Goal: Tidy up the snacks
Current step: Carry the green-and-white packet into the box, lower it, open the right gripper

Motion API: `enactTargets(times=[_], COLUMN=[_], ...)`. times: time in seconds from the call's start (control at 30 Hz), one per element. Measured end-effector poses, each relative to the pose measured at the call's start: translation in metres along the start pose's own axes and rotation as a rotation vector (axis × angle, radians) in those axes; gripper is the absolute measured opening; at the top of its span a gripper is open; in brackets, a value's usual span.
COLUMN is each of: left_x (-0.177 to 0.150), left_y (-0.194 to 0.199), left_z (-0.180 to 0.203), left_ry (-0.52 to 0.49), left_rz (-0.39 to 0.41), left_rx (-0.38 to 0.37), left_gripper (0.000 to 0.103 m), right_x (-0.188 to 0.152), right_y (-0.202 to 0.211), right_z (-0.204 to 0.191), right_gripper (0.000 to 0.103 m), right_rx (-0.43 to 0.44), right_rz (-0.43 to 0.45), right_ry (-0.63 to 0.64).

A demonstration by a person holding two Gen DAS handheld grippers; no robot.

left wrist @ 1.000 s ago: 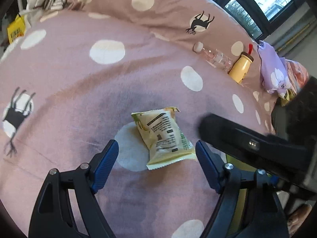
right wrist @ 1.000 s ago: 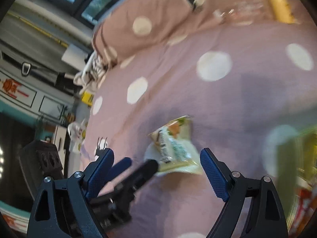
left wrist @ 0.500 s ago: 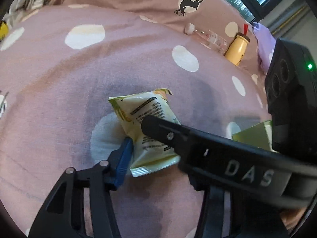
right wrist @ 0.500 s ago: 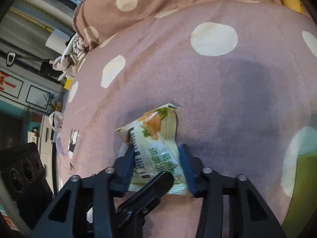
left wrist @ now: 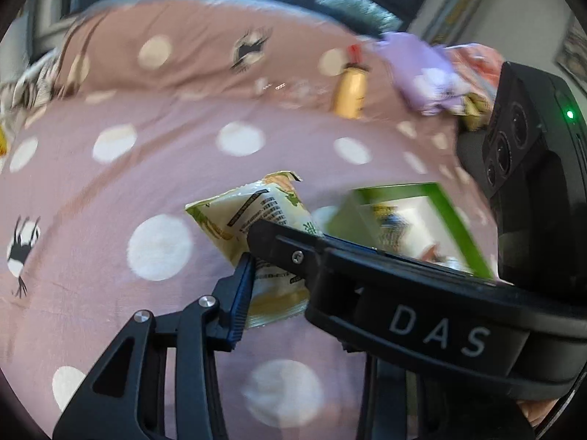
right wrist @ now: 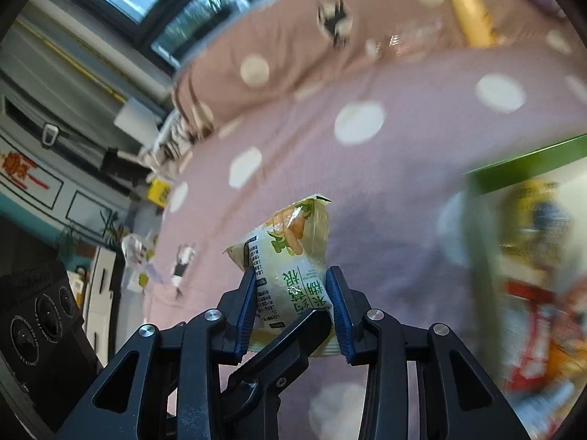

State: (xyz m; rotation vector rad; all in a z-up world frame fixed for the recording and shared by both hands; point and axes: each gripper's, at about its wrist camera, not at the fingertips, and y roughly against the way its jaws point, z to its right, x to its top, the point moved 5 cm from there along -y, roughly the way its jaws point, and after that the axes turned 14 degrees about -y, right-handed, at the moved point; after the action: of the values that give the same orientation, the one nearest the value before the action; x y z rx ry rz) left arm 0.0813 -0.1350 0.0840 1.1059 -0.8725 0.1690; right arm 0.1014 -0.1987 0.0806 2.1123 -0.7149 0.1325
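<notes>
Both the left gripper (left wrist: 273, 286) and right gripper (right wrist: 291, 315) are black with blue pads, silver screws, white "DAS" lettering.

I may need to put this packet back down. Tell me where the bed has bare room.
Bare quilt lies left of the snack packet, out to the striped cloth, and toward the pillow. Crowded: the green box of snacks on the right, and the yellow bottle and purple cloth at the head. The right gripper clamps the packet.

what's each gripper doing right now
left gripper: cannot tell, one finger hidden.
right gripper: shut on the snack packet.
</notes>
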Motion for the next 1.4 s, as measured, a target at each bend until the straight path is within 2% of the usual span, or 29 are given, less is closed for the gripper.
enactTargets(times=[0.07, 0.1, 0.13, 0.2, 0.33, 0.67, 0.97, 1.17, 1.4], left_x=[0.006, 0.009, 0.011, 0.017, 0.019, 0.019, 0.019, 0.015, 0.01], left_y=[0.012, 0.017, 0.021, 0.028, 0.034, 0.01, -0.026, -0.05, -0.065], left_z=[0.019, 0.03, 0.038, 0.06, 0.092, 0.158, 0.183, 0.186, 0.191], left_ry=[-0.031, -0.05, -0.064, -0.105, -0.161, -0.301, -0.341, -0.326, -0.316], left_rz=[0.029, 0.043, 0.053, 0.07, 0.087, 0.071, 0.03, -0.013, -0.033], left_rx=[-0.014, -0.024, -0.03, -0.044, -0.083, -0.148, -0.189, -0.218, -0.207], left_gripper=[0.036, 0.036, 0.035, 0.03, 0.03, 0.029, 0.029, 0.029, 0.029], right_x=[0.0, 0.0, -0.001, -0.001, -0.007, -0.009, -0.001, 0.005, 0.005], right_y=[0.027, 0.027, 0.05, 0.061, 0.109, 0.15, 0.15, 0.137, 0.126], right_z=[0.0, 0.0, 0.0, 0.001, 0.021, 0.081, 0.123, 0.153, 0.173], right_gripper=[0.041, 0.041, 0.041, 0.041, 0.041, 0.041, 0.041, 0.041, 0.041], right_rx=[0.008, 0.008, 0.012, 0.016, 0.014, 0.018, 0.014, 0.01, 0.019], right_rz=[0.054, 0.054, 0.1, 0.123, 0.223, 0.336, 0.358, 0.322, 0.278], right_ry=[0.006, 0.006, 0.006, 0.005, -0.016, -0.131, -0.218, -0.292, -0.338])
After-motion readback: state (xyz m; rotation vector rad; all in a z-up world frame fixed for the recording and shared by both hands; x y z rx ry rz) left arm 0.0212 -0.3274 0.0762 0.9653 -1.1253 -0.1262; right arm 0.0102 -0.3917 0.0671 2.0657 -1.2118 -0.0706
